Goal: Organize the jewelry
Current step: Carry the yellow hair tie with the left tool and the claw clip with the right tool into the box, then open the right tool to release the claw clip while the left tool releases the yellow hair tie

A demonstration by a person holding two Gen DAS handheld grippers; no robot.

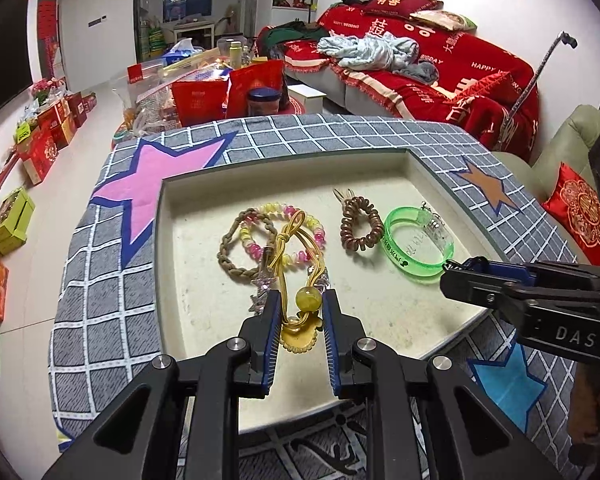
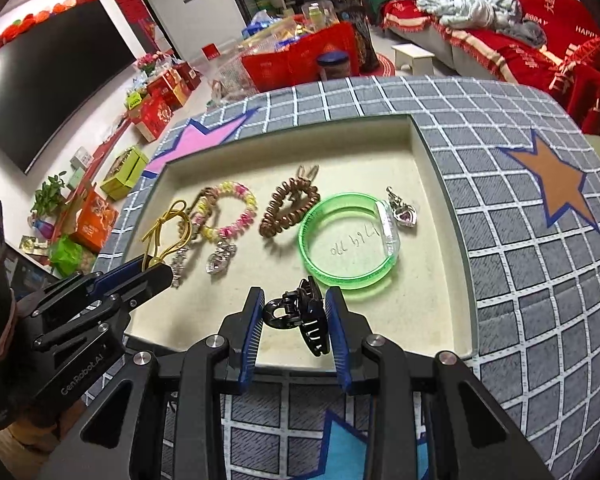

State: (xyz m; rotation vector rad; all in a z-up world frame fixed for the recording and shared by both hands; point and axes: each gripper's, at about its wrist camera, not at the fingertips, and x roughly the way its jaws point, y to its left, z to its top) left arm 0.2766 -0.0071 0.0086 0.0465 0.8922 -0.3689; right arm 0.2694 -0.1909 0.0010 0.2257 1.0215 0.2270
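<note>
Black hair claw between fingers.

I see a glossy translucent green plastic bangle, a shiny black plastic claw clip, a smooth amber bead on gold elastic cord, a matt scuffed cream tray, and a woven grey cloth.

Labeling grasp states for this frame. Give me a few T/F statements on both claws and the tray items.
1. The left claw has the gold hair tie between its fingers. True.
2. The right claw is around the green bangle. False: a black hair clip sits between its fingers; the bangle lies beyond them.
3. The brown coil tie lies left of the bangle in the right wrist view. True.
4. The bangle rests on the grey checked cloth. False: it lies in the cream tray.
5. The beaded bracelet is blue. False: pink and yellow.
</note>
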